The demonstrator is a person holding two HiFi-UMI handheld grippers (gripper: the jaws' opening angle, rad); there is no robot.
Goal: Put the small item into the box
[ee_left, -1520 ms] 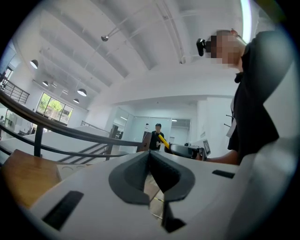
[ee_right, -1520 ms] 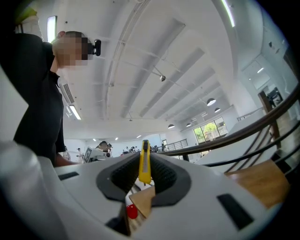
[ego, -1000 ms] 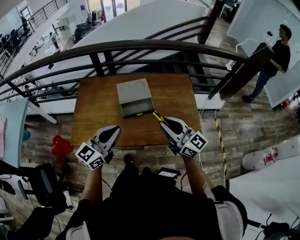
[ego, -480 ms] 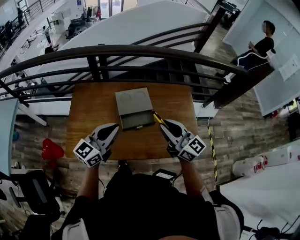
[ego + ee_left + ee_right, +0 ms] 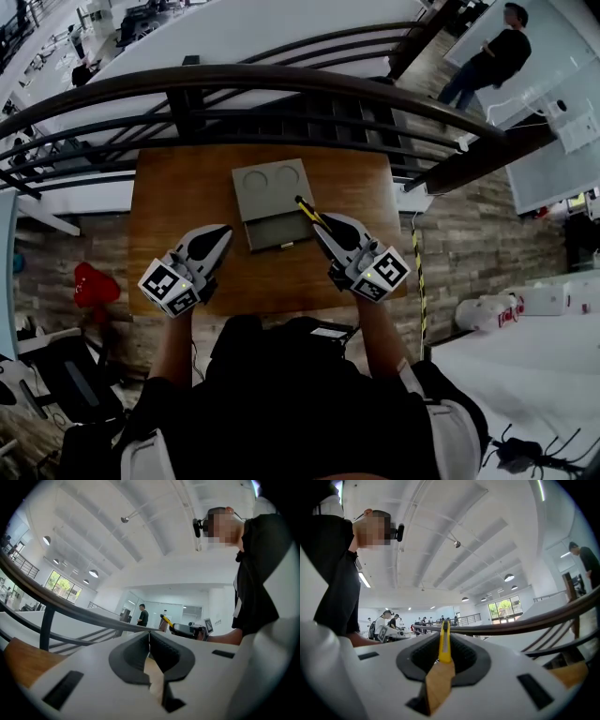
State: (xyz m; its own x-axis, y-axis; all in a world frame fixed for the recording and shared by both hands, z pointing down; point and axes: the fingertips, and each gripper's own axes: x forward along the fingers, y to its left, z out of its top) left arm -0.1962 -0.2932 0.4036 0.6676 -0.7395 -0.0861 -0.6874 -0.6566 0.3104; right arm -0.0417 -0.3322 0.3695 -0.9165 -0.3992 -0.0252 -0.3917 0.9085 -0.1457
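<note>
A grey flat box [image 5: 265, 183] with two round hollows in its lid lies mid-table, its drawer [image 5: 277, 231] pulled out toward me. My right gripper [image 5: 323, 228] is shut on a slim yellow utility knife [image 5: 307, 211], which sticks out past the jaws over the drawer's right edge. In the right gripper view the knife [image 5: 444, 645] stands upright between the closed jaws. My left gripper [image 5: 216, 242] hovers left of the drawer, shut and empty; its pads [image 5: 157, 646] meet in the left gripper view, where the right gripper [image 5: 190, 629] and knife [image 5: 165, 619] also show.
The wooden table [image 5: 169, 202] stands against a dark curved railing [image 5: 281, 80] with a drop beyond it. A red object [image 5: 91, 281] lies on the floor at the left. A person [image 5: 487, 56] stands at the far right. Yellow-black tape [image 5: 417, 277] runs along the table's right side.
My right gripper has carried the yellow knife forward and left, from the table's front right to the drawer's right edge. The left gripper has barely moved. The head view shifted.
</note>
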